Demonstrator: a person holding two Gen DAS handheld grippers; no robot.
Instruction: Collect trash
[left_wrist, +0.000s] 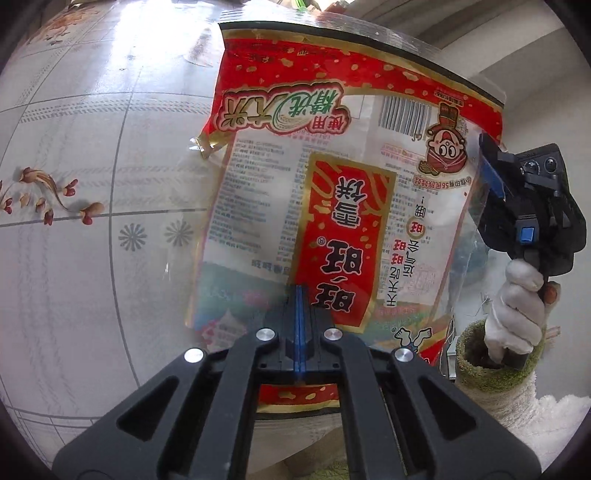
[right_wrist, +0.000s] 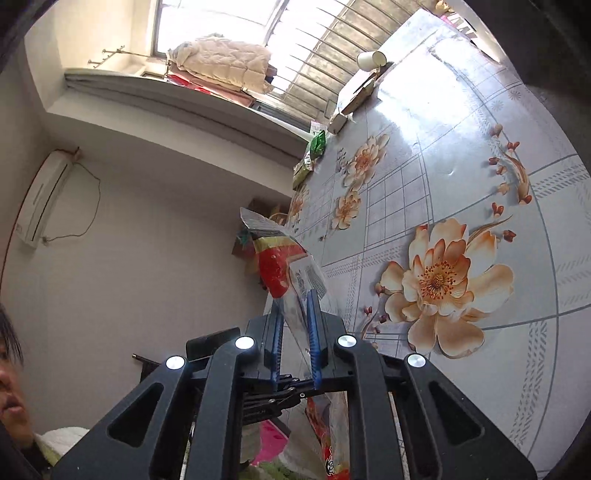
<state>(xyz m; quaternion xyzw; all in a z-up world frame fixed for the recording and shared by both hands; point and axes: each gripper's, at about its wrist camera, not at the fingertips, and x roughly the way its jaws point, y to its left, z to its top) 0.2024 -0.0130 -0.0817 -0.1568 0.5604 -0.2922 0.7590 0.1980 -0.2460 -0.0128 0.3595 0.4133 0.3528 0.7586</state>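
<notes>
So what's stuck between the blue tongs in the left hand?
The red snack bag. The left wrist view shows the left tongs shut on its bottom edge, holding it over the flowered table.

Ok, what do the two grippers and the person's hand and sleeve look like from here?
Both grippers, left gripper and right gripper, are black plastic frames with cut-out slots, round silver bolts and blue finger pads. The hand on the right handle wears a white glove, with a fuzzy green-cuffed sleeve turning cream-white further down.
</notes>
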